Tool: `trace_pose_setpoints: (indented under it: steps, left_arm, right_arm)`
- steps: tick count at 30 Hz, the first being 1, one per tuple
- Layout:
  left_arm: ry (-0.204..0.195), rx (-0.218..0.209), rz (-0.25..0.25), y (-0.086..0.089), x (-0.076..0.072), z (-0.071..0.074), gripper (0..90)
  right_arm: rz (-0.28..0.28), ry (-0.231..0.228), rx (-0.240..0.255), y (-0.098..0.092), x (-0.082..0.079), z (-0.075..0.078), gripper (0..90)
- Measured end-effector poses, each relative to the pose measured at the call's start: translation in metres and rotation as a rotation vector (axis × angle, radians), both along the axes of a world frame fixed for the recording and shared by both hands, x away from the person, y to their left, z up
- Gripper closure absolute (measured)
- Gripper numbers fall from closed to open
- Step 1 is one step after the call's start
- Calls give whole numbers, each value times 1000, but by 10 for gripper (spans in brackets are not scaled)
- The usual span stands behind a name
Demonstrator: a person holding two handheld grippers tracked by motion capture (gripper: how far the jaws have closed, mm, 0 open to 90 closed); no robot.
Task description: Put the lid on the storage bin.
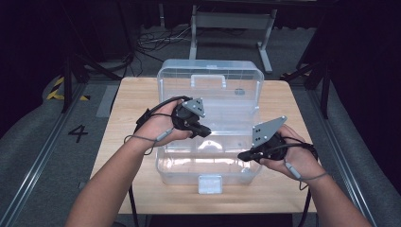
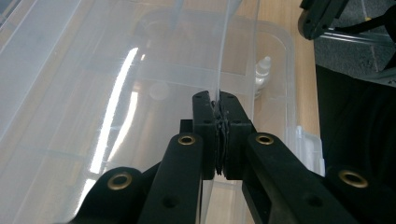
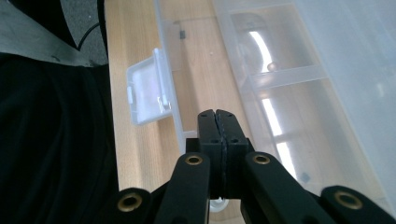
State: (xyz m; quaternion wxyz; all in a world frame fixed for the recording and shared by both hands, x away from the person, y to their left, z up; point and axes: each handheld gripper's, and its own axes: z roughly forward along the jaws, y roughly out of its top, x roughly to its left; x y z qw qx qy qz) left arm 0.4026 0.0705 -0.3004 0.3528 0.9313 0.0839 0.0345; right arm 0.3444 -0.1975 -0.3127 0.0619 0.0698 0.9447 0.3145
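A clear plastic storage box (image 1: 163,172) stands open on the wooden table (image 1: 132,94), its lid (image 1: 210,78) upright at the back. A clear compartment tray (image 1: 222,142) sits inside it. My left gripper (image 1: 203,131) is at the box's left side. In the left gripper view its pads (image 2: 219,100) are shut on a thin clear plastic wall (image 2: 223,46) that rises edge-on between them. My right gripper (image 1: 242,155) hovers over the box's front right part. Its jaws (image 3: 217,114) are pressed together and I see nothing between them.
The box's white latch (image 1: 210,184) hangs over the front rim, and the same latch (image 3: 147,93) lies left of my right jaws. A small white bottle (image 2: 264,70) lies by the box's far wall. Cables and a metal frame (image 1: 231,21) sit on the floor behind the table.
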Motion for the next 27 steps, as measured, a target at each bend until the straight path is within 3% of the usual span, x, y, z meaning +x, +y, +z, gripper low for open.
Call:
trace_pose_setpoints:
  steps: [9, 13, 20, 27]
  left_arm:
    - [-5, 4, -9, 0, -6, -2, 874]
    - [-11, 11, -9, -1, -8, -2, 874]
    - [0, -2, -4, 1, -11, -5, 874]
    - [1, 0, -5, 2, -14, -6, 874]
  right_arm:
    - [-47, -23, 69, -9, 3, 7, 900]
    - [-86, -50, 124, -14, 4, 13, 900]
    - [-178, -83, 259, -26, 9, 20, 900]
    - [-262, -78, 391, -37, 17, 24, 900]
